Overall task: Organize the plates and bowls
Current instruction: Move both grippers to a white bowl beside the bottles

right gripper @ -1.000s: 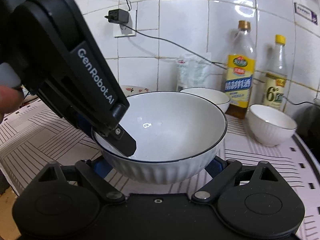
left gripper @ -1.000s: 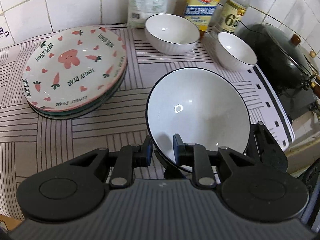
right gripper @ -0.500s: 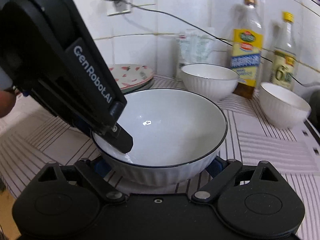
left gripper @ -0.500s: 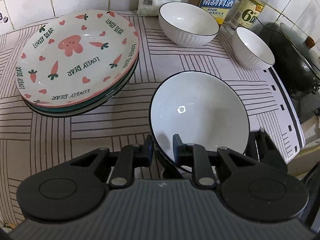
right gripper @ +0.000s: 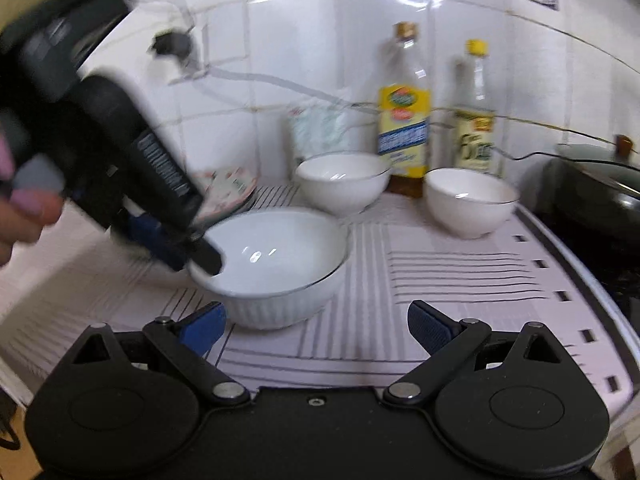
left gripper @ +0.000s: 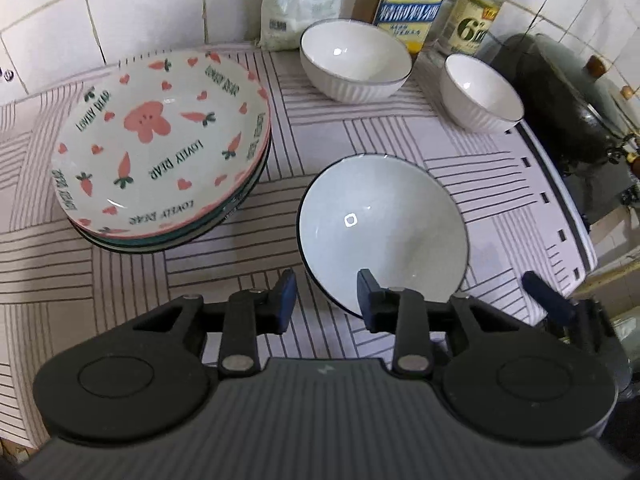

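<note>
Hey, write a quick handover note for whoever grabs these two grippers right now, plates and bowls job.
Left gripper: jaws open, straddling the near rim of the large bowl, not clamping it.
Right gripper: jaws open, empty, just short of that bowl.
Large bowl sits on the striped cloth; medium bowl and small bowl stand separately near the wall.
Done: plate stack at left.
To do: nest the three bowls, likely largest underneath.

Left view looks down, right view low; both share the bowl.
</note>
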Tool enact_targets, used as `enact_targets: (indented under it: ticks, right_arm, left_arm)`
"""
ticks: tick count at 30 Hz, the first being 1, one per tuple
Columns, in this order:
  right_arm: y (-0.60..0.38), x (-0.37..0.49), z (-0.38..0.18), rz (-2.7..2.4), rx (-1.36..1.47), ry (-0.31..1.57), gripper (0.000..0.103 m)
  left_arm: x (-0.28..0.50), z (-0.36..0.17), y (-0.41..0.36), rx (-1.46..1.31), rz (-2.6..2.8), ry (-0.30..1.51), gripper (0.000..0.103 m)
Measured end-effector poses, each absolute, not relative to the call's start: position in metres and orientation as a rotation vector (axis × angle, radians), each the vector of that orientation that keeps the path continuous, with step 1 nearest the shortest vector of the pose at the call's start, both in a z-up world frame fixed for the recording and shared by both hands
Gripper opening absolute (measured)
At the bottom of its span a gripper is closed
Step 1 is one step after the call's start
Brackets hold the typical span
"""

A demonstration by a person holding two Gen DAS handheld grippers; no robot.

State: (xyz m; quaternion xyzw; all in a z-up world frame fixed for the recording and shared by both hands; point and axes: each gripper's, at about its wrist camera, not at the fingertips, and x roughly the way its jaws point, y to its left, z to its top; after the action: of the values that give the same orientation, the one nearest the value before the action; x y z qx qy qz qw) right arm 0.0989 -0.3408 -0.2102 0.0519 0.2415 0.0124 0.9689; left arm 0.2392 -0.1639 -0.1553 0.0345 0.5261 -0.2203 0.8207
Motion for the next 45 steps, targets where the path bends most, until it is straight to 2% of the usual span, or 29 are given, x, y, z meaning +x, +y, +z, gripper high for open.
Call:
enact_targets:
  ticks: [2,7,12,20,21,22,31,38,43,45]
  right_arm:
    - [-0.352,0.094,-0.198,0.016,0.15,0.481,0.098]
    - [-0.374,0.091,-0.171,-0.005,0.243,0.461,0.087]
    - [-0.393,0.109,-0.152,-0.049,0.309,0.524,0.066]
    - [-0.427,0.15,-0.147,-0.159,0.332,0.534,0.046]
    - [-0.432,0.156,-0.149,-0.167,0.337,0.534,0.036]
    - [-0.437,0.16,-0.151,-0.175,0.344,0.533,0.034]
    - [-0.49,0.21,-0.196,-0.305,0.492,0.515,0.034]
    - [-0.51,0.231,-0.227,-0.349,0.632,0.415,0.036]
    - [-0.519,0.242,-0.239,-0.404,0.674,0.426,0.035]
    - [-0.519,0.243,-0.238,-0.4,0.658,0.432,0.03]
  left_arm:
    - [0.237,-0.145,-0.161,0.071,-0.478,1.098,0.037]
    - [0.236,-0.117,-0.16,0.066,-0.515,1.029,0.041]
    - [0.24,-0.092,-0.175,0.082,-0.569,0.973,0.043]
    - [0.276,-0.068,-0.218,0.09,-0.67,0.915,0.058]
    - [0.283,-0.067,-0.223,0.085,-0.68,0.913,0.058]
    - [0.29,-0.066,-0.229,0.08,-0.689,0.914,0.058]
    - [0.344,-0.11,-0.308,0.09,-0.746,0.994,0.057]
    - [0.369,-0.151,-0.356,0.18,-0.7,1.005,0.053]
    - [0.378,-0.17,-0.376,0.22,-0.688,1.045,0.042]
    - [0.379,-0.176,-0.378,0.228,-0.681,1.052,0.034]
